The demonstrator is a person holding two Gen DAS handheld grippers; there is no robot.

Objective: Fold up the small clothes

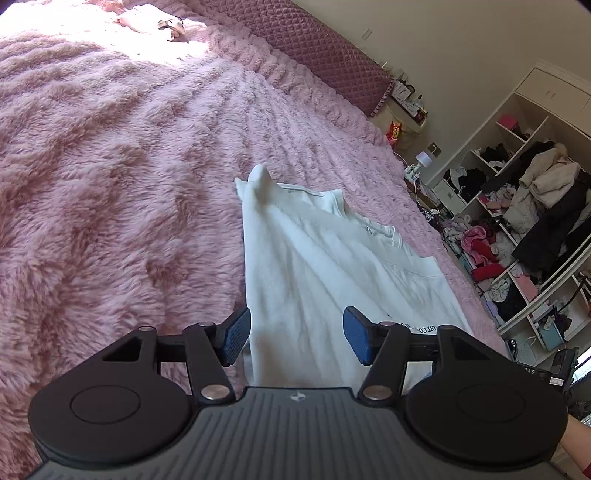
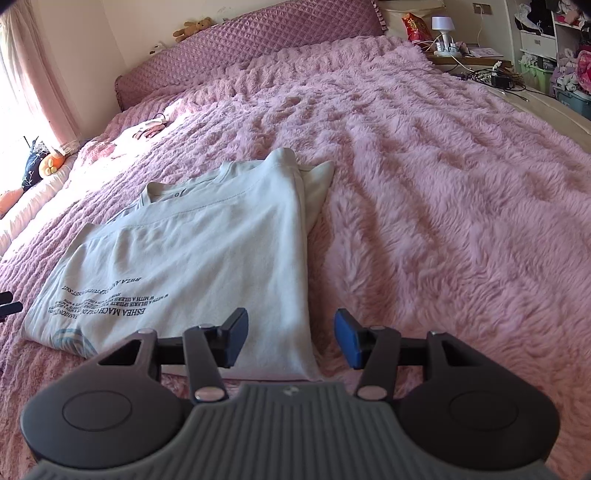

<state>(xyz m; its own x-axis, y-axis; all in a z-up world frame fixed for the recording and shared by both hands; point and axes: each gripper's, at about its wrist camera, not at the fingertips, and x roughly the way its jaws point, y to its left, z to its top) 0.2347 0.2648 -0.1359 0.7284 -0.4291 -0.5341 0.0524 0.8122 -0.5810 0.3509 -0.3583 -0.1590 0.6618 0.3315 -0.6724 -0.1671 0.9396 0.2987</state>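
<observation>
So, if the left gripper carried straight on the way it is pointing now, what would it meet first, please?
Most likely the white T-shirt on the pink fuzzy blanket. The left gripper is open, tilted downward, with the shirt's fabric filling the gap ahead. Depth is hard to judge.

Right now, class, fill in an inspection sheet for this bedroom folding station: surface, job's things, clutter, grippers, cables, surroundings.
Surface: pink fluffy blanket covering the bed, rumpled in ridges.
Job's things: white T-shirt lying on the blanket, sides folded in, printed text showing near the hem.
Clutter: small pale items on the blanket's far side, too small to identify.
Grippers: left gripper open, above the shirt's hem; right gripper open, over the shirt's corner; neither holds anything.
Cables: tangled cords on the bedside table.
Surroundings: quilted headboard, teddy bear, small lamp, open shelves crammed with clothes.
</observation>
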